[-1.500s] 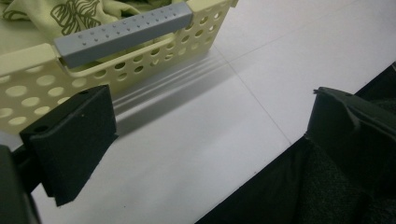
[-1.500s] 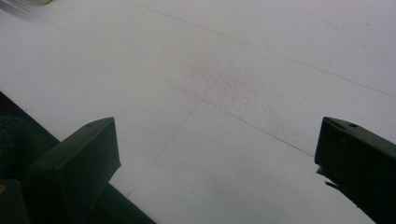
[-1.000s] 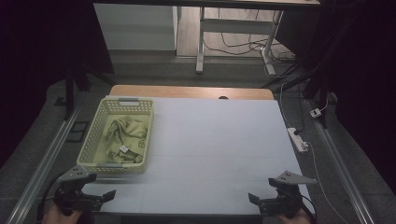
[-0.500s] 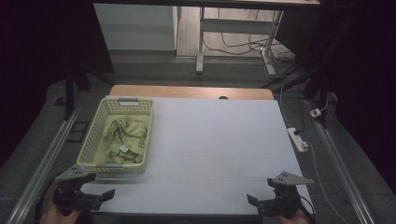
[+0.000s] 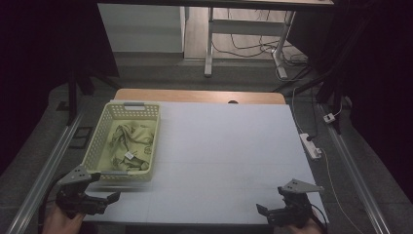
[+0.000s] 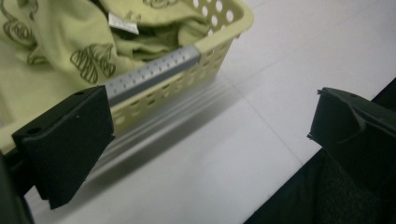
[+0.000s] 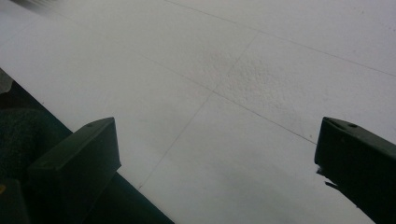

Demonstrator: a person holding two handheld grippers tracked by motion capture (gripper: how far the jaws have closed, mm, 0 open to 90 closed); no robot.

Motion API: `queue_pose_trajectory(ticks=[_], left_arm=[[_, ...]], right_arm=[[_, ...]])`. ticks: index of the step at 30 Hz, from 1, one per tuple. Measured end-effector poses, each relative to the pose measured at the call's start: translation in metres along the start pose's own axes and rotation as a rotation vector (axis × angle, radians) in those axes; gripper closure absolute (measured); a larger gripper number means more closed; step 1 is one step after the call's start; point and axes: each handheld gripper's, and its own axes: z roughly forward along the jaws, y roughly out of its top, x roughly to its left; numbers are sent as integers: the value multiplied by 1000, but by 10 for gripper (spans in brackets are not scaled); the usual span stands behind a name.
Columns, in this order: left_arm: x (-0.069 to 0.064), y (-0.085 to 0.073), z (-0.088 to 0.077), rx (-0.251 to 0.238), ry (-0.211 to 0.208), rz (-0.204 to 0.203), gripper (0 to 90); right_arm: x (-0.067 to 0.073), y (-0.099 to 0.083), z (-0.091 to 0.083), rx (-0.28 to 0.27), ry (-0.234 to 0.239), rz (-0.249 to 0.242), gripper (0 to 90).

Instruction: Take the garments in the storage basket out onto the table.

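A pale yellow perforated basket (image 5: 152, 127) stands on the left side of the white table (image 5: 224, 146), holding crumpled yellow-green printed cloth (image 5: 127, 140). My left gripper (image 5: 104, 197) is at the table's front left corner, just in front of the basket, and it is open. In the left gripper view the left gripper (image 6: 205, 116) has its jaws wide apart around nothing. The basket's near rim and grey handle (image 6: 154, 74) and the cloth (image 6: 56, 51) lie just beyond. My right gripper (image 5: 267, 207) is open at the front right edge. In the right gripper view the right gripper (image 7: 215, 135) is over bare tabletop.
Bare white tabletop stretches from the basket to the right edge. A strip of wooden desk (image 5: 195, 95) runs behind the white top. A white power strip (image 5: 310, 145) lies on the floor to the right. Metal rails (image 5: 44, 170) flank the table.
Both grippers have only drifted slightly near the front edge. The basket and cloth have not moved.
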Motion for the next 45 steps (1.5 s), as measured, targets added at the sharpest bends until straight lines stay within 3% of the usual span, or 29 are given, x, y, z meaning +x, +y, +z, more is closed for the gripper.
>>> queue_pose_trajectory(ticks=[6, 10, 19, 34, 45], left_arm=[[6, 6, 4, -7, 5, 11, 0], [12, 13, 8, -43, 3, 13, 0], [21, 25, 18, -47, 28, 6, 0], [46, 53, 43, 10, 86, -27, 0], [64, 64, 55, 54, 135, -56, 0]], right_arm=[[0, 0, 1, 11, 1, -7, 0], [1, 1, 2, 20, 0, -9, 0], [1, 1, 3, 29, 0, -14, 0], [3, 1, 5, 49, -1, -24, 0], [4, 2, 6, 63, -1, -36, 0]])
